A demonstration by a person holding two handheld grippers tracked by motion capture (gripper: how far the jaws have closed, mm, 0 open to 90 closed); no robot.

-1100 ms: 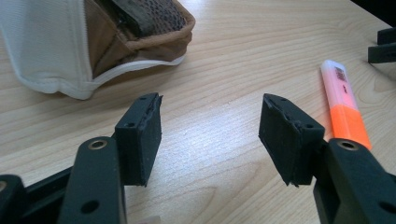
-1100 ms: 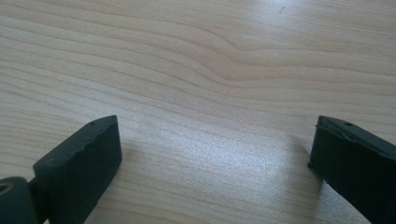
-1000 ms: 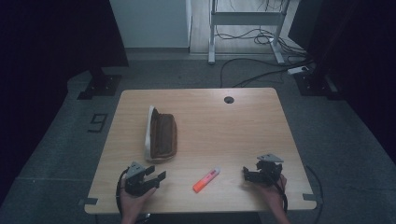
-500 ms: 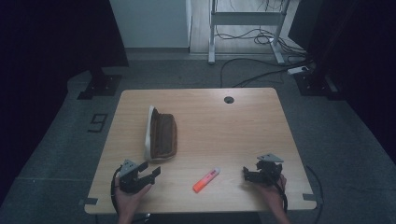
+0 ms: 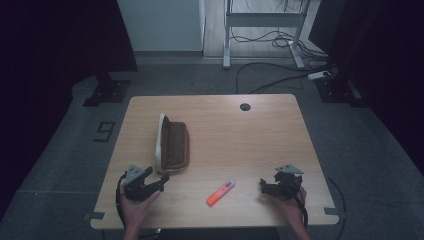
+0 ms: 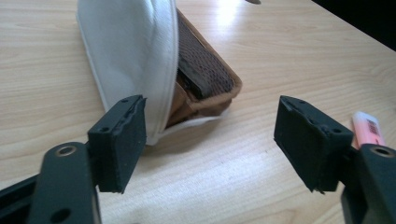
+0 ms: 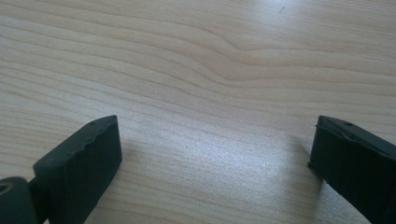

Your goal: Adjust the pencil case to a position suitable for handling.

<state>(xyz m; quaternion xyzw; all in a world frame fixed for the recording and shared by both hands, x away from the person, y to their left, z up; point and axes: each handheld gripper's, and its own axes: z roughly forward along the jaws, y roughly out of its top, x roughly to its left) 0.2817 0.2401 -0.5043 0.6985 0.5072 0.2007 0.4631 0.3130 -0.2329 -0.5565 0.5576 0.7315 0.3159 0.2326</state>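
Note:
A brown pencil case (image 5: pixel 176 146) with a white flap (image 5: pixel 160 140) lies open on the left half of the wooden table (image 5: pixel 240 145). An orange highlighter (image 5: pixel 221 193) lies near the front edge. My left gripper (image 5: pixel 159 178) rests just in front of the case, open; its jaws have just been opening and nothing is between them. In the left gripper view the gripper (image 6: pixel 210 135) faces the case's near corner (image 6: pixel 205 79), with the highlighter (image 6: pixel 369 128) behind the right jaw. My right gripper (image 5: pixel 263 186) sits at the front right, and its jaws (image 7: pixel 215 149) stand open over bare wood.
A round cable hole (image 5: pixel 245 107) sits near the table's far edge. Beyond the table are a metal desk frame (image 5: pixel 260 20) and cables (image 5: pixel 270 75) on the floor. Bare wood lies between the highlighter and the right gripper.
The left gripper has shifted a little to the left and toward the pencil case, and its jaws stand wider. The right gripper, case and highlighter have not moved.

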